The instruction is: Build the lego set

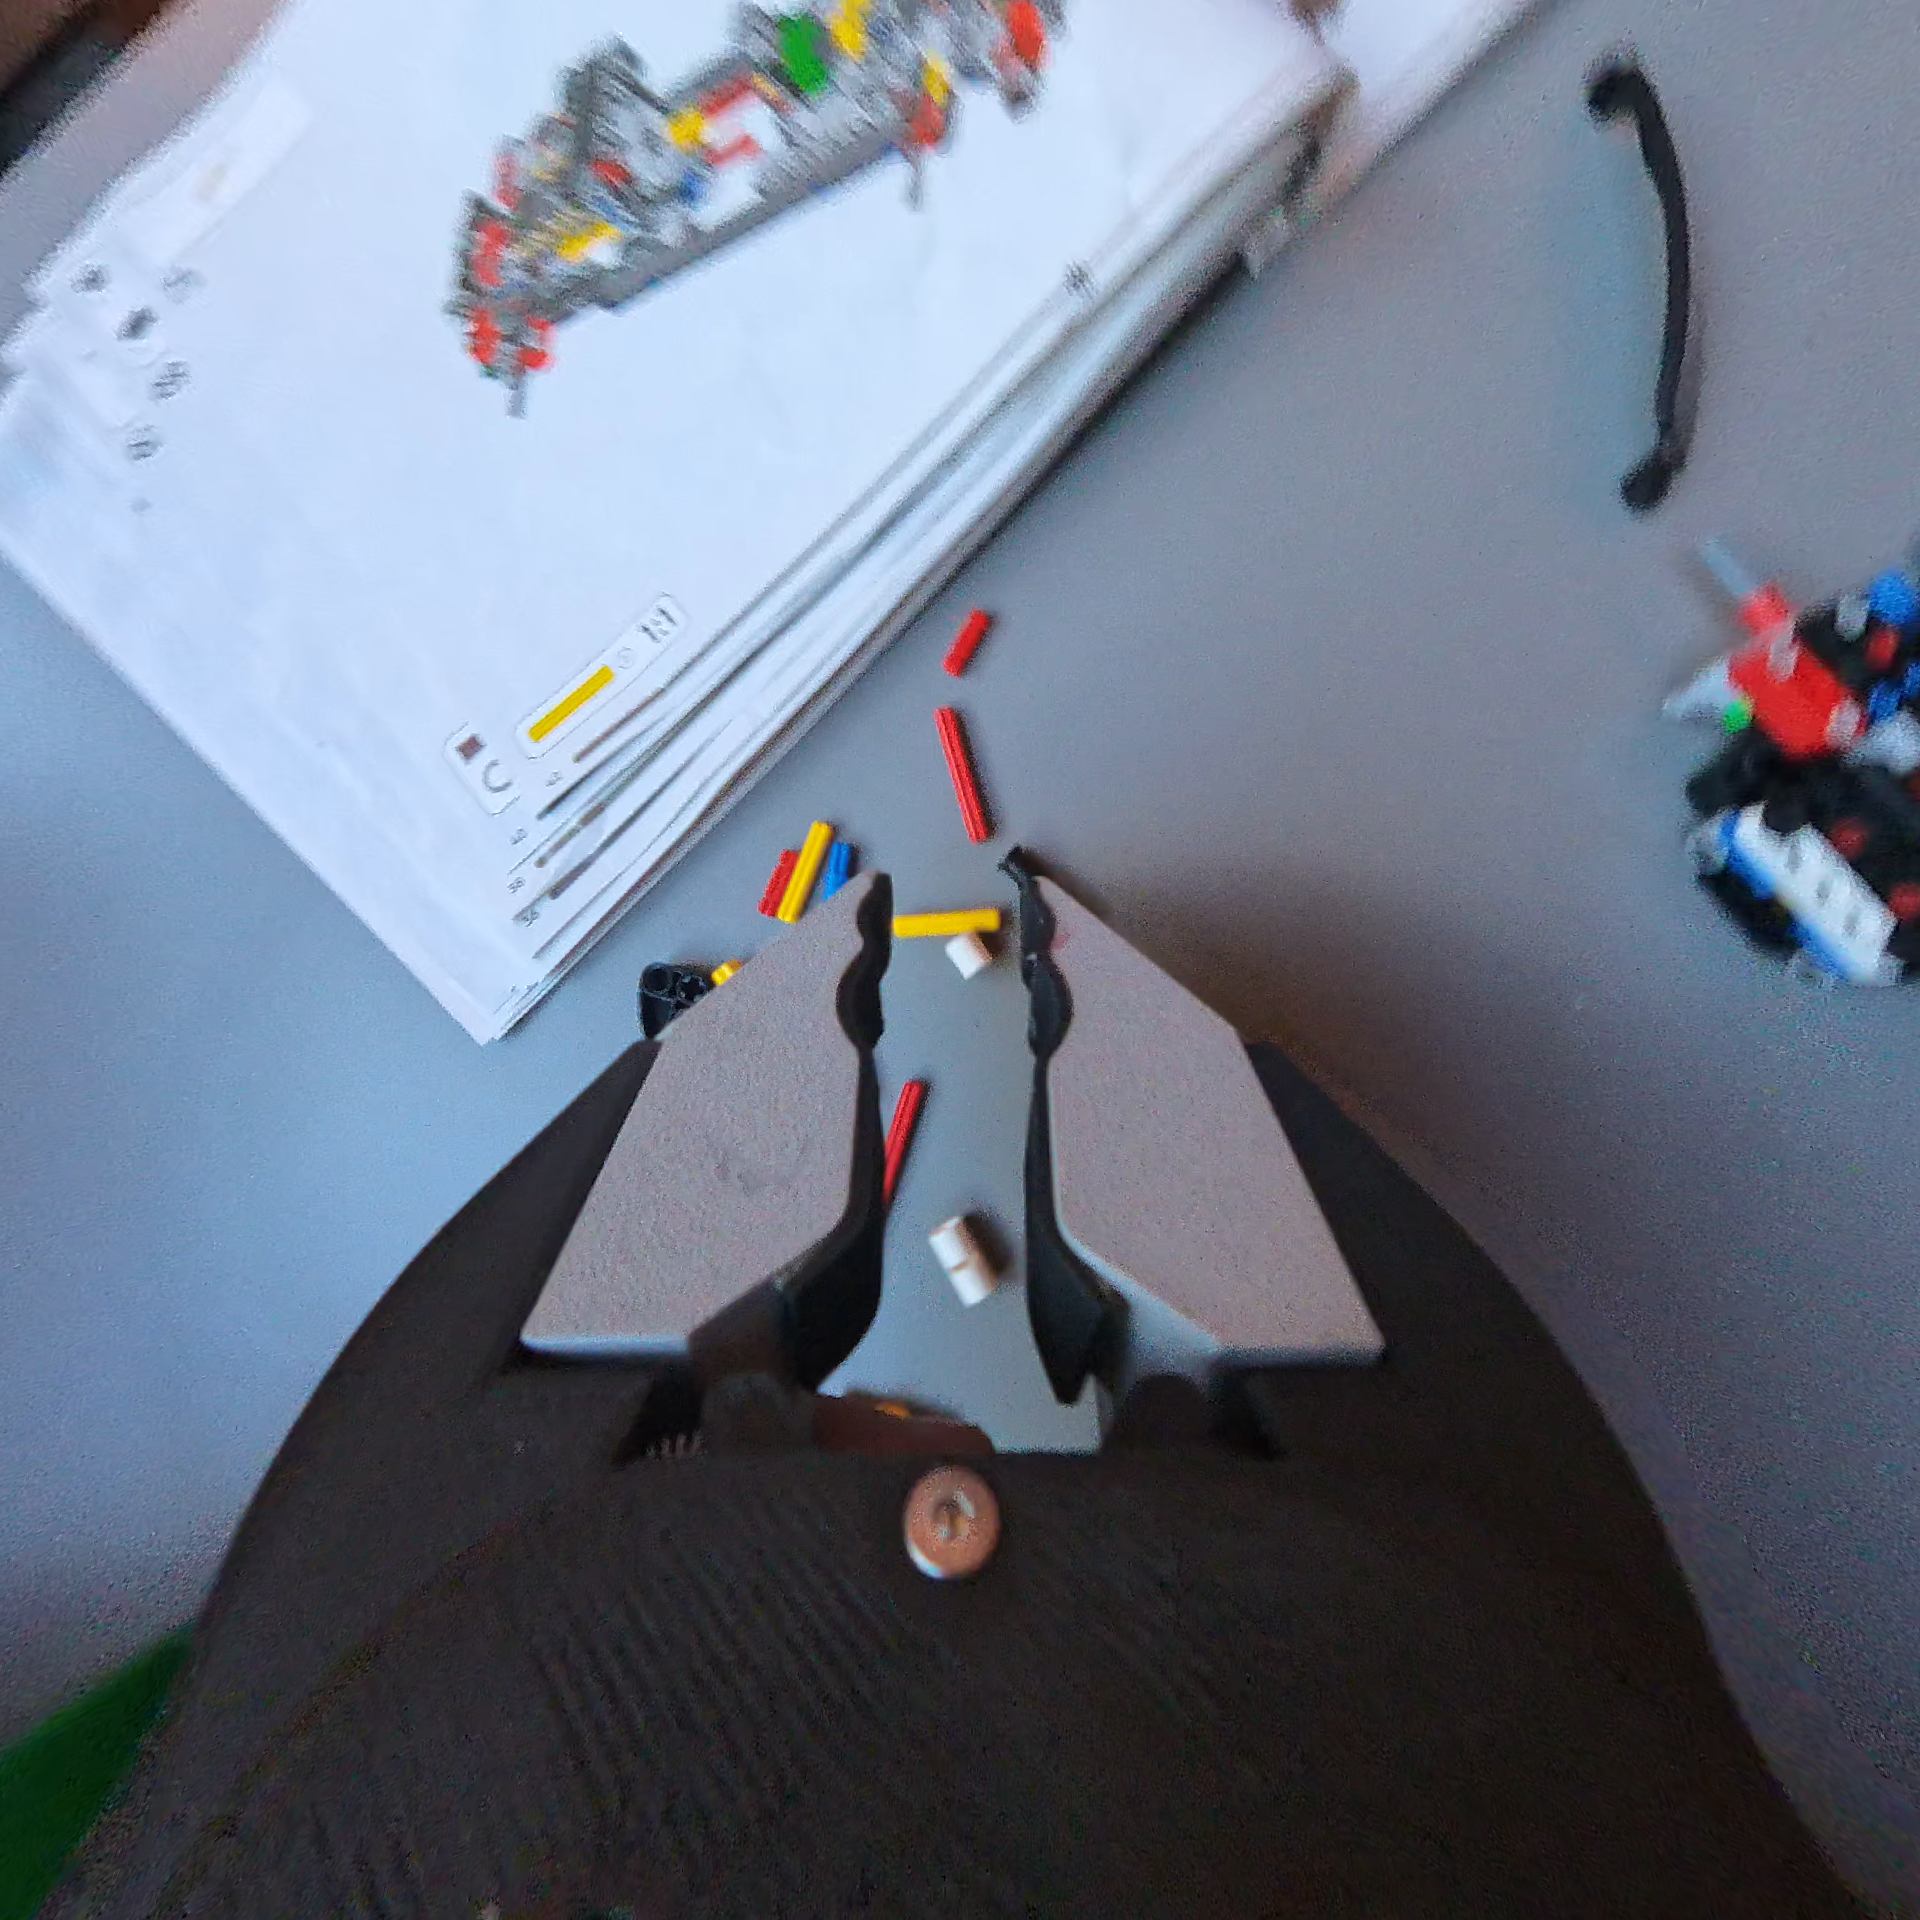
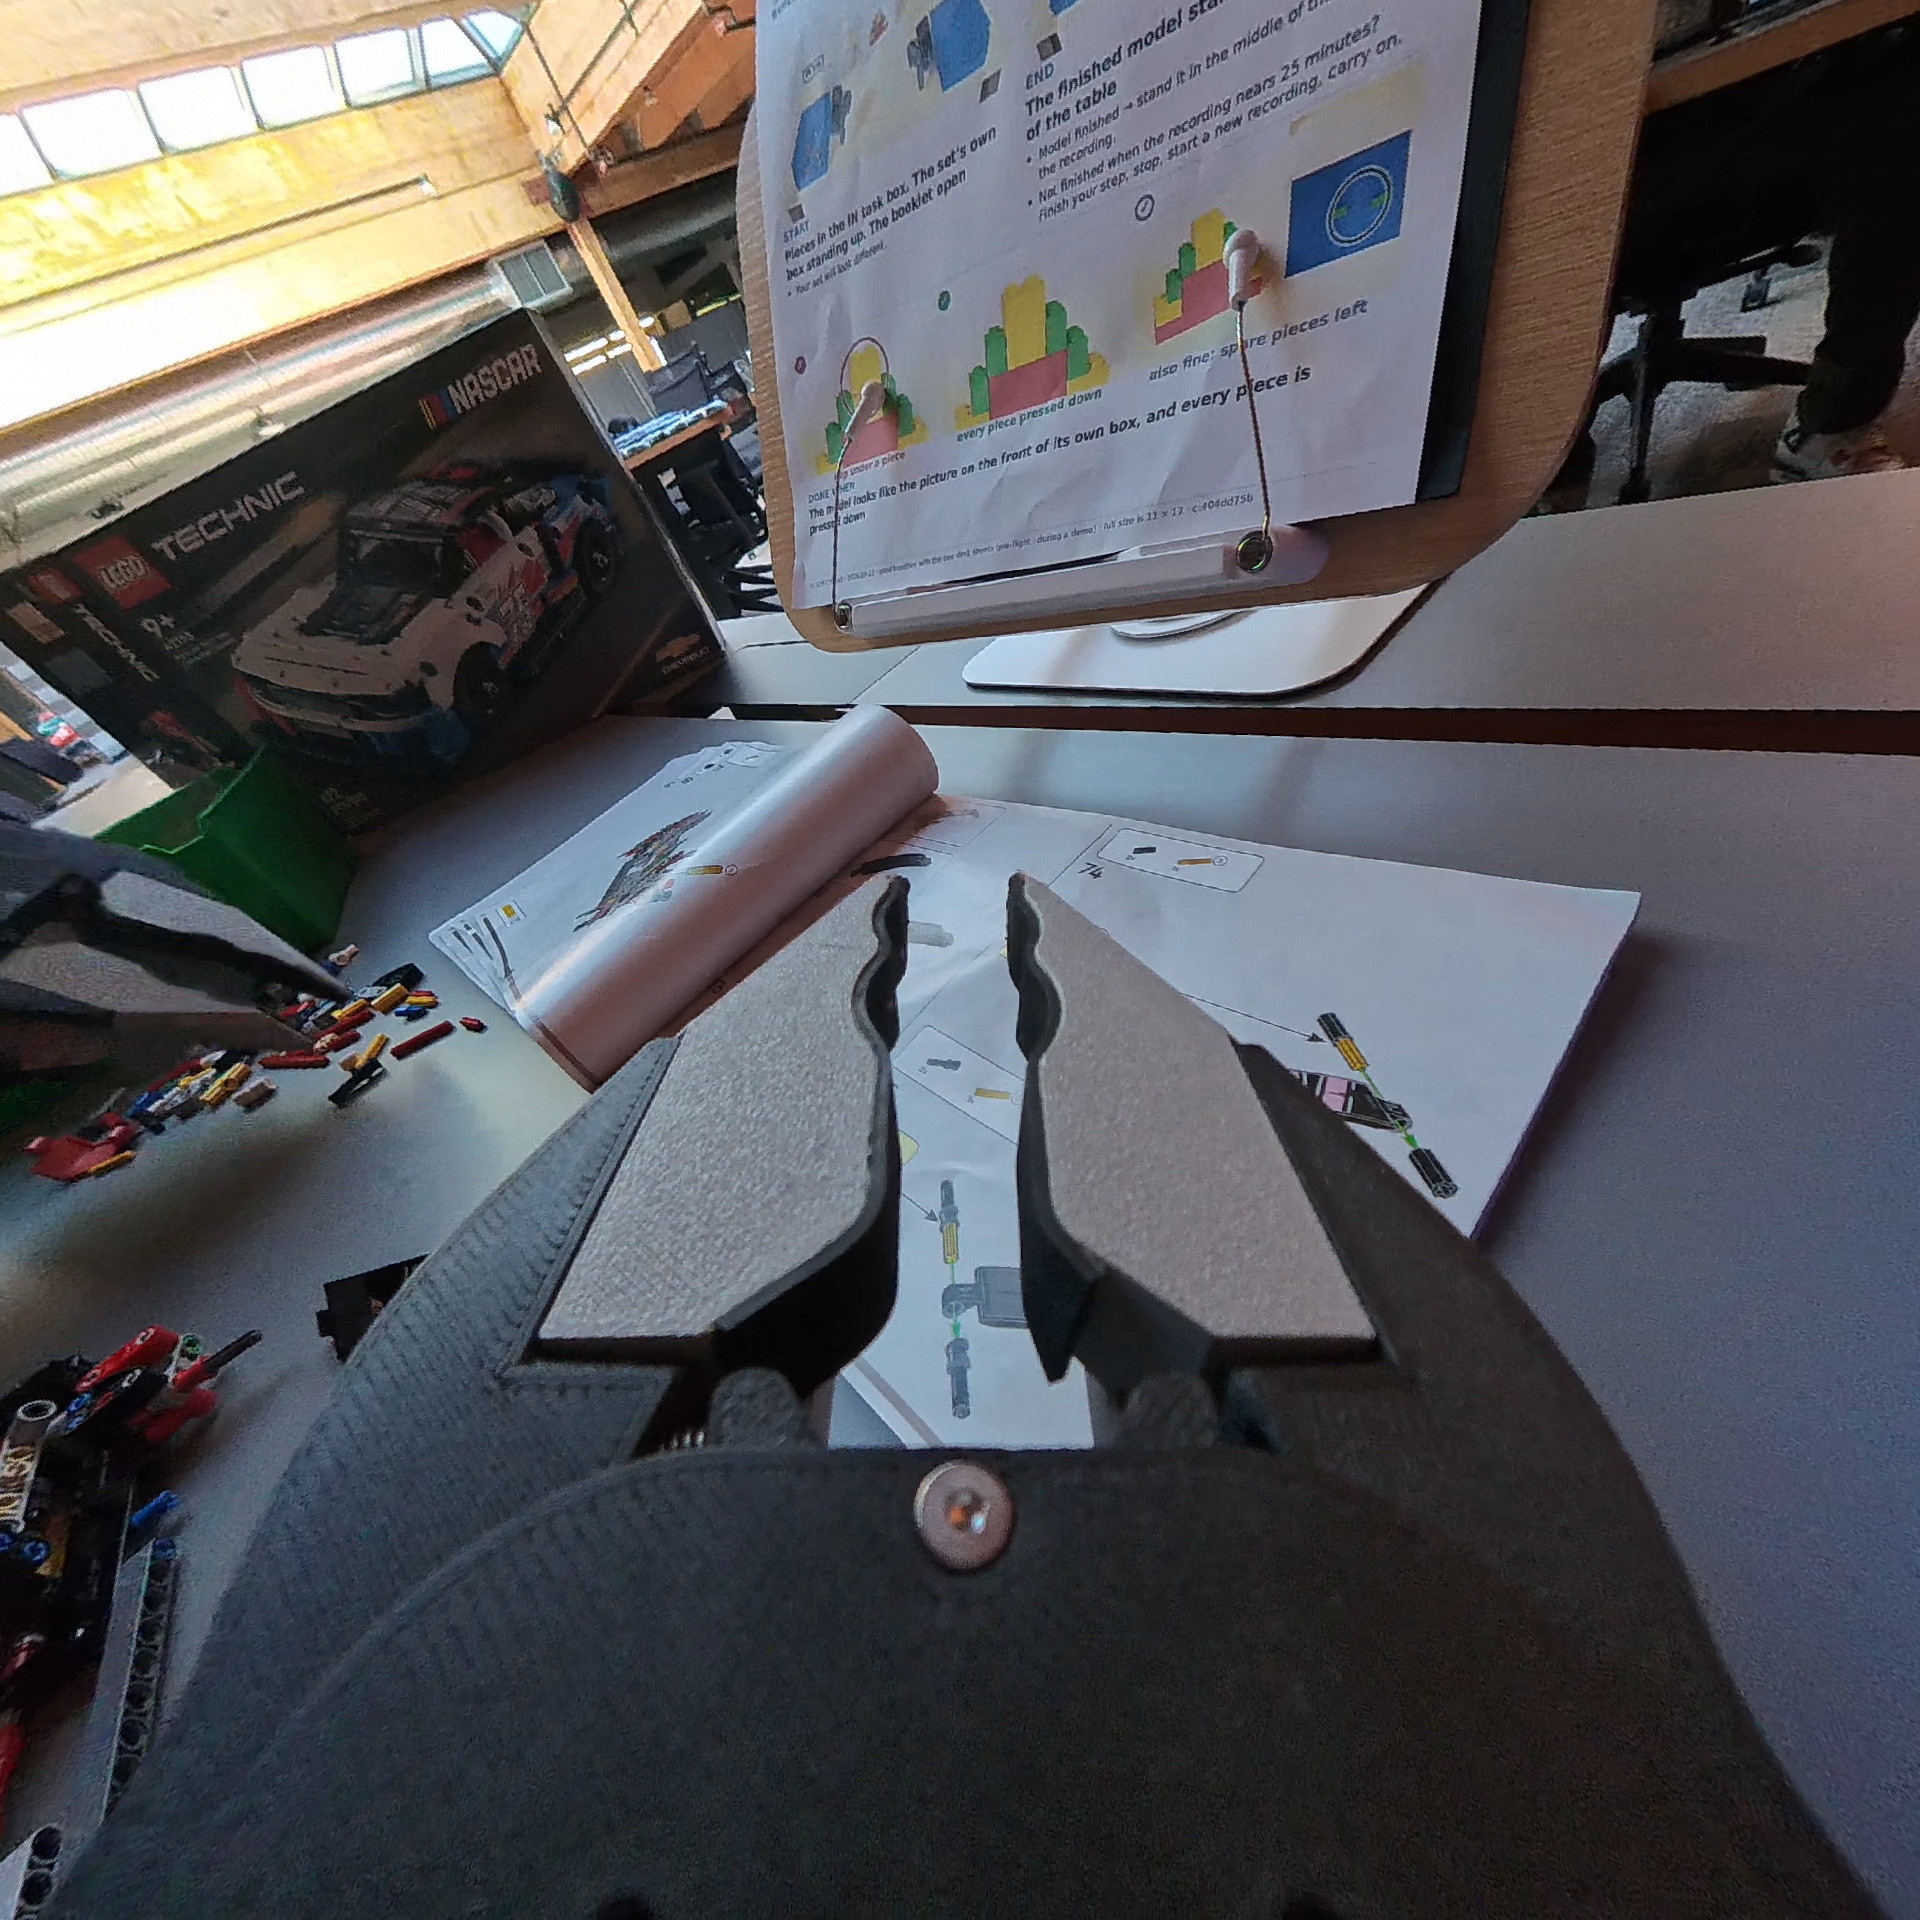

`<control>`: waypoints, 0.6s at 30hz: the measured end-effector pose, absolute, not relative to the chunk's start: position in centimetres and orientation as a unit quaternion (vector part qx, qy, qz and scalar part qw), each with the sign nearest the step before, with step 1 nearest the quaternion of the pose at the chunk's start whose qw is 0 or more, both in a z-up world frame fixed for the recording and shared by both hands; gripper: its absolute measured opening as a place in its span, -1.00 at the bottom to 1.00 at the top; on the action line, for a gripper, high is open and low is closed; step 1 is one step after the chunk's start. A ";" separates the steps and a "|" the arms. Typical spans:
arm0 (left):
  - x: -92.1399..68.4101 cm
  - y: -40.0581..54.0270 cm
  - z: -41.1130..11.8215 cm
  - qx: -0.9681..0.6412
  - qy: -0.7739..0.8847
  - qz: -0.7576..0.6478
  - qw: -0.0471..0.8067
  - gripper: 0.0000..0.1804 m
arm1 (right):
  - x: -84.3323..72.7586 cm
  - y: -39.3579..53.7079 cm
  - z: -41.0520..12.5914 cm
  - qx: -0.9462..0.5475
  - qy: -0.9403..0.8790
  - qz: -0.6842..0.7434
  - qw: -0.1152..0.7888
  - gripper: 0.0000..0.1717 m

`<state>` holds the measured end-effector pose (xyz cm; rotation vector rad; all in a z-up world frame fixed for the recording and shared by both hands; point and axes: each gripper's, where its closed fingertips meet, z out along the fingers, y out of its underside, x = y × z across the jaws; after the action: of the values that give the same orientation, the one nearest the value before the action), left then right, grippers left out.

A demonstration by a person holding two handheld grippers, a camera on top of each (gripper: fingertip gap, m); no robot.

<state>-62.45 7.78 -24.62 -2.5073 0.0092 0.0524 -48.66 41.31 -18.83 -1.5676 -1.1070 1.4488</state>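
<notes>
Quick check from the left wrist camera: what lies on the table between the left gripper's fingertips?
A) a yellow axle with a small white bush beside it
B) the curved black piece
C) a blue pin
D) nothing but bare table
A: a yellow axle lies crosswise between the left gripper's open fingertips, a small white bush just below it, both resting on the grey table, ungripped.

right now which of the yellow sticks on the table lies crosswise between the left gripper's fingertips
The yellow stick beside the small white sleeve lies crosswise between the open left gripper's fingertips. The other yellow stick lies outside them, bundled with red and blue sticks.
</notes>
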 end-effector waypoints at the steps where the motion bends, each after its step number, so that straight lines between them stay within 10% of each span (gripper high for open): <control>1: -62.6 7.4 -25.1 -0.956 0.036 0.025 0.291 -0.75 | -48.7 41.3 -18.8 -0.608 -0.429 0.563 0.359 -0.81; 18: -62.5 7.1 -26.8 -0.978 -0.020 0.038 0.206 -0.70 | -48.8 41.3 -18.8 -0.608 -0.425 0.572 0.350 -0.82</control>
<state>-62.52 7.14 -26.83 -2.7239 -0.0558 0.1046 -48.78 41.31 -18.80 -1.5760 -1.1012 1.4807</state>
